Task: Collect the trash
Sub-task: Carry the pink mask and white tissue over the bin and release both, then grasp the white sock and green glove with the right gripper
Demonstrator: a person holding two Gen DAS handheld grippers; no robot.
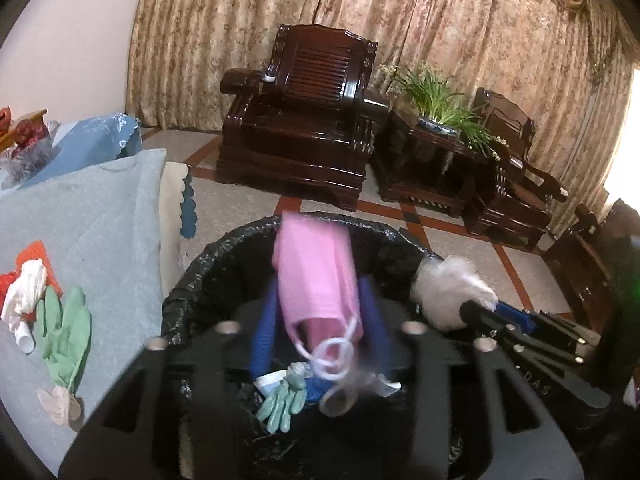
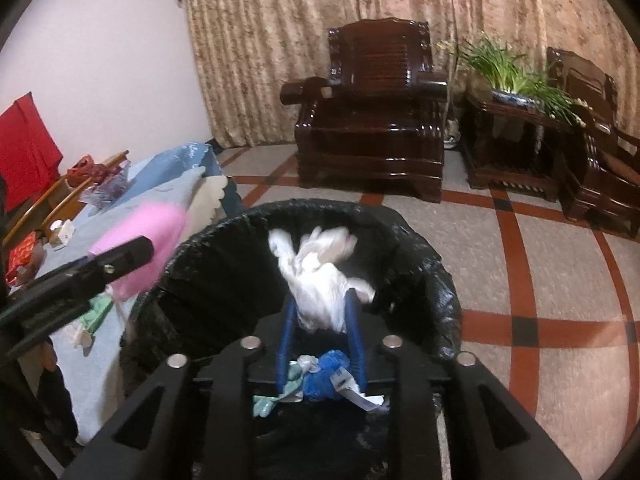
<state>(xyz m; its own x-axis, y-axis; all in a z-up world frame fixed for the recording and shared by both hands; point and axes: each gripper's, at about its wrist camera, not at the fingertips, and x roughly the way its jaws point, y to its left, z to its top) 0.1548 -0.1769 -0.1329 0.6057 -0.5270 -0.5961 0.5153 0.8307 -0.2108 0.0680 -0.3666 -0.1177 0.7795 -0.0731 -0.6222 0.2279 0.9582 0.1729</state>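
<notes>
both over the black-lined trash bin (image 1: pixel 224 256) right now. left gripper (image 1: pixel 320 300) with jaws parted and a pink face mask (image 1: pixel 316 276) hanging blurred between the blue fingers (image 1: pixel 262 332), looks let go, not pinched. right gripper (image 2: pixel 320 312) partly spread too, with a white crumpled plastic bag (image 2: pixel 316 276) sitting between its fingers; can't tell if the pads still touch it, but doesn't look clamped.

what could go wrong, just guessing:
- mask ear loop (image 1: pixel 332 352) snagging on a finger and riding back out instead of dropping.
- white bag is light and puffy, could cling to a pad or drift onto the rim rather than in.
- both tools crowded over one opening, so could bump each other or tug the liner off the edge.

inside the bin already: a green glove (image 1: pixel 282 400), something blue and fuzzy (image 2: pixel 324 376), some white paper scraps (image 2: pixel 360 396), hard to make out more down in the dark liner.

still left on the worktop (image 1: pixel 104 216) with the light blue cloth: another green glove (image 1: pixel 64 332), a white wad (image 1: pixel 26 292) on something orange-red (image 1: pixel 34 254), a beige bit (image 1: pixel 60 404). so not done, more trips needed.
</notes>
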